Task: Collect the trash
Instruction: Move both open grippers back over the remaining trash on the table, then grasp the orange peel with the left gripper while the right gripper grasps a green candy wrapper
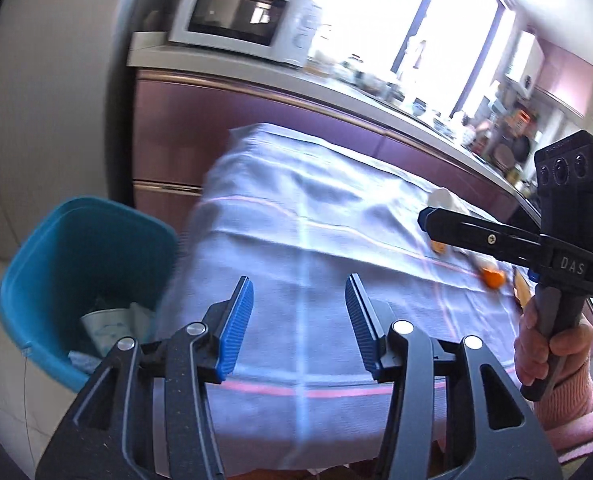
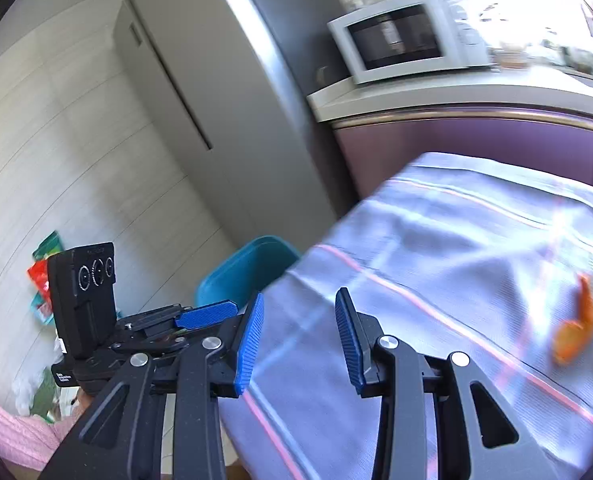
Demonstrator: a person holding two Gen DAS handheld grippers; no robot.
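Teal bin (image 1: pixel 84 280) sits left of the table (image 1: pixel 316 240), already holding paper scraps. My left tool (image 1: pixel 298 320) and right tool (image 2: pixel 298 340) are both part-open, empty; orange peel (image 2: pixel 576 332) waits right, probably next.

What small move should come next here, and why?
Probably carry the right gripper toward the orange peel pieces on the pale striped tablecloth: both grippers are open and empty, the blue plastic bin already holds trash, and the peels remain uncollected.
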